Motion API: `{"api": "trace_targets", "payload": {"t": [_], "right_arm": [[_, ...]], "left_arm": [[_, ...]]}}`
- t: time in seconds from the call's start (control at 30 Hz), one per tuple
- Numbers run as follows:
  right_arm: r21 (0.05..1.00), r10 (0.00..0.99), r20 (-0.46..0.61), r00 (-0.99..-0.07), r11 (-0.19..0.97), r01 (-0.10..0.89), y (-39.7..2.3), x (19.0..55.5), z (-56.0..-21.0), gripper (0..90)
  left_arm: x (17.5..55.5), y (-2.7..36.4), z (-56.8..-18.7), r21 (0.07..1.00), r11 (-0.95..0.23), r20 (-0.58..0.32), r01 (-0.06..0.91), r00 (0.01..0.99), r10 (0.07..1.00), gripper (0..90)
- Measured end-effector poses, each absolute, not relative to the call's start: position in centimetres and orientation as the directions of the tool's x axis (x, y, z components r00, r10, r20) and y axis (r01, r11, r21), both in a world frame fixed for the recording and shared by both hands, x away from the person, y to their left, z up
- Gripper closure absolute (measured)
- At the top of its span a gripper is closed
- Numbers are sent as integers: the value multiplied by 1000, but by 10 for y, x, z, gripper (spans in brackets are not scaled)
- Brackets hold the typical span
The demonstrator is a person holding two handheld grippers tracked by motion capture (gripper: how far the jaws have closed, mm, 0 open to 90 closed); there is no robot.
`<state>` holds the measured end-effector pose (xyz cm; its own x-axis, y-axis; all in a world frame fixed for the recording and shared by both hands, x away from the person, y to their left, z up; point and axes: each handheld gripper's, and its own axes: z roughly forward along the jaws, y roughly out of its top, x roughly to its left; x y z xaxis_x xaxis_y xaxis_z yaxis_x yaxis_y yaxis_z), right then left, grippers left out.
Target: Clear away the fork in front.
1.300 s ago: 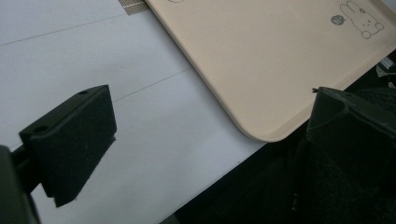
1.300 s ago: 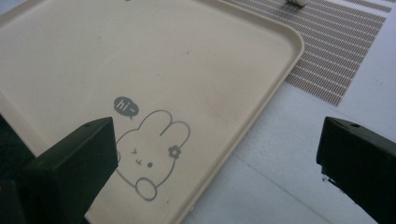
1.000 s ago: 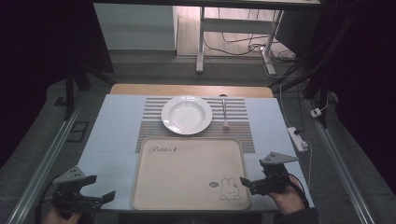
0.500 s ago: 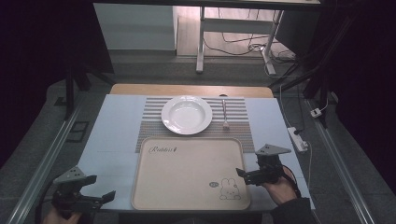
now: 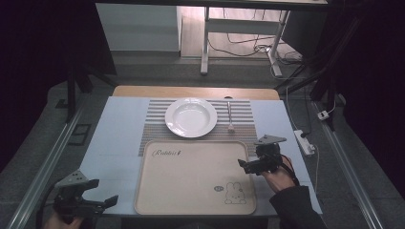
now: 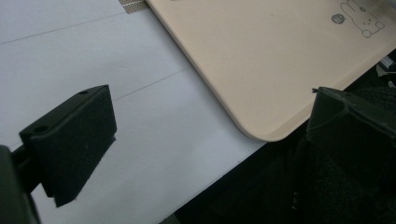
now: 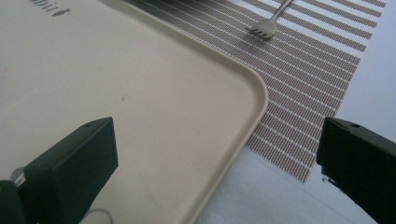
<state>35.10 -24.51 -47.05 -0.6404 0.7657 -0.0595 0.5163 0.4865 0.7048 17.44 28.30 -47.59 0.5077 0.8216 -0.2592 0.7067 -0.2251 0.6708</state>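
The fork [image 5: 229, 116] lies lengthwise away from the person, tines nearest, right of the plate [image 5: 190, 117]. Right gripper [image 5: 246, 165] hangs agape over the tray's [image 5: 191, 191] right edge; left gripper [image 5: 102, 200] gapes too, off its near-left corner.

I see a beige tray [image 5: 191, 176] lying flat at 6 o'clock, empty, rabbit print in its near-right corner. At 12 a white plate [image 5: 191, 117] sits upright on a striped mat [image 5: 246, 117], a fork [image 5: 229, 117] just right of it.

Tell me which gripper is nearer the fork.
Right. The right gripper hangs over the tray's right edge, just short of the fork; the left gripper is off the tray's near-left corner.
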Motion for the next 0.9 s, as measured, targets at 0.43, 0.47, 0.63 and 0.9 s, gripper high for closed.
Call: {"api": "trace_targets", "payload": {"t": [0.43,0.47,0.63,0.9], "right_arm": [[684,769,-126,-626,525,507,-229,384,-472,0],[684,769,-126,-626,525,507,-229,384,-472,0],[669,777,-165,-607,540,510,-223,399,-477,0],[643,768,-226,-600,580,501,-214,418,-486,0]], "left_arm": [[175,283,-476,669,-229,-258,707,510,821,21],[175,283,-476,669,-229,-257,707,510,821,21],[175,283,-476,667,-231,-257,709,509,821,20],[175,282,-476,664,-233,-257,710,510,821,21]]}}
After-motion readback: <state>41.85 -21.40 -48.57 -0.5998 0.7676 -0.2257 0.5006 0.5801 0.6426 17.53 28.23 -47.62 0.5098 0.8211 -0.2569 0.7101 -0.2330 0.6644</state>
